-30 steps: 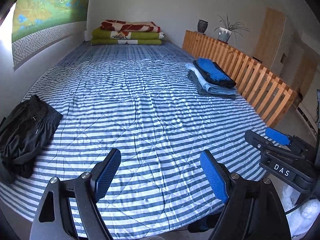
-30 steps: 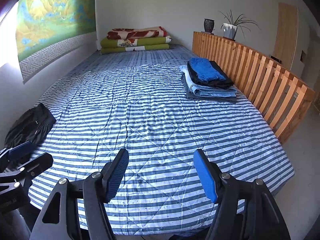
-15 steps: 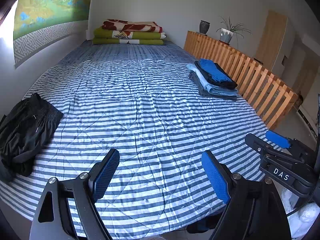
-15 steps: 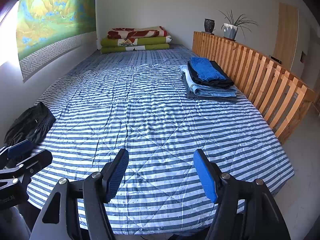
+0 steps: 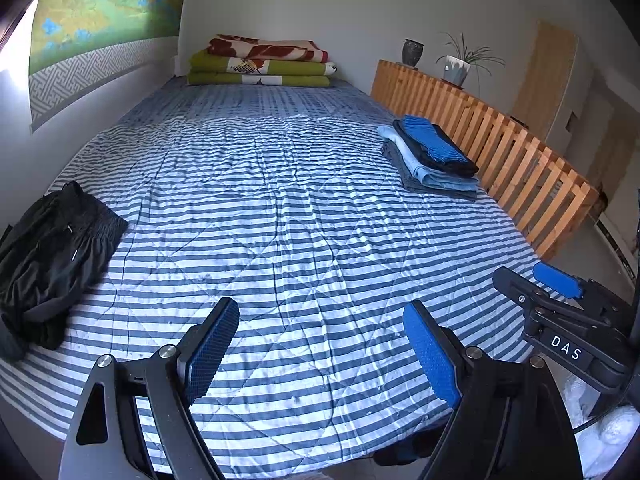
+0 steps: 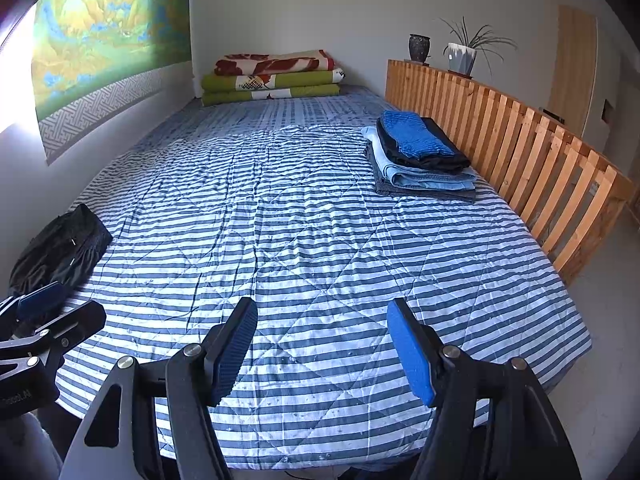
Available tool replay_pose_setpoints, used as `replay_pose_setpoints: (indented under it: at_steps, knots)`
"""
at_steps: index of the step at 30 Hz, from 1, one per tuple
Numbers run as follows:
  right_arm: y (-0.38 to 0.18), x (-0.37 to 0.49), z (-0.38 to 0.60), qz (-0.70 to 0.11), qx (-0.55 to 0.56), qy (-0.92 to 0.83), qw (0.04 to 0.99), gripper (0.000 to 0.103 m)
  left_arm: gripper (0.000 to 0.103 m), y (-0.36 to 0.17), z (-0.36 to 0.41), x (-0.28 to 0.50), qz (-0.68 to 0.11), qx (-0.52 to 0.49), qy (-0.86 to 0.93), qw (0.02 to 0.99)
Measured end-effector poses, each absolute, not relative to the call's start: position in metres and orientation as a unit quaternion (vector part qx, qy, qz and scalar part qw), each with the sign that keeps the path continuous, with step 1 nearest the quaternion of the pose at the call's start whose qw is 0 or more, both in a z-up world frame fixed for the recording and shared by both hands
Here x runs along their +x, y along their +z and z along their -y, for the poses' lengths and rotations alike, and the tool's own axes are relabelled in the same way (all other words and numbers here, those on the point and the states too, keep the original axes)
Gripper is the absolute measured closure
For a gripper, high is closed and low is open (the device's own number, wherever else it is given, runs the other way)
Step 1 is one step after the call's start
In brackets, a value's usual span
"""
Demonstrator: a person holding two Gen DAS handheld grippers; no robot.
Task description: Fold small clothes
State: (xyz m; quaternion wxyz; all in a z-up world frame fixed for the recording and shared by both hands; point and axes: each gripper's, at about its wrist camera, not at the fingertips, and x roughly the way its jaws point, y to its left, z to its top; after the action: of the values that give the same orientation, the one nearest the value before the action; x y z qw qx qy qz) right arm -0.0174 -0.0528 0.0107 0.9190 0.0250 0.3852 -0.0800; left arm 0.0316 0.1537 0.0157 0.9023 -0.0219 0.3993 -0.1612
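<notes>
Shorts (image 5: 52,264), black and crumpled, lie at the left edge of the frame in your left wrist view, on the striped quilt (image 5: 304,216) by the wall; in the right wrist view they show at the left edge too, just beyond your other tool. They look like the one piece left to fold. At the right of both views, beside the wooden rail (image 6: 520,152), sits a neat stack (image 6: 420,156) of folded clothes with a blue piece on top.

Almost nothing has changed over the last second. Both views match the earlier ones apart from a slight shift of framing on the left, and nothing on the bed has moved. That means no step is under way: you are pausing between garments, and the shorts are untouched.

Your left gripper (image 5: 320,344) hangs above the near part of the quilt with its jaws released and wide, nothing between the blue pads. Your right gripper (image 6: 324,348) is also released, its jaws a little less wide, and empty, over the near middle of the quilt. Neither touches cloth.

To go on, you would likely swing the left gripper toward the shorts at the left of the frame and draw them out to the bare middle of the quilt, where there is room to spread them flat.
</notes>
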Motion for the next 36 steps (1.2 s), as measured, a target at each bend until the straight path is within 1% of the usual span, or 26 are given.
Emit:
replay_pose_setpoints:
  at_steps: [36]
  knots:
    - [0.003, -0.0166, 0.0574, -0.392, 0.036, -0.082, 0.915, 0.04, 0.016, 0.0101, -0.1479, 0.034, -0.405, -0.018, -0.16, 0.9]
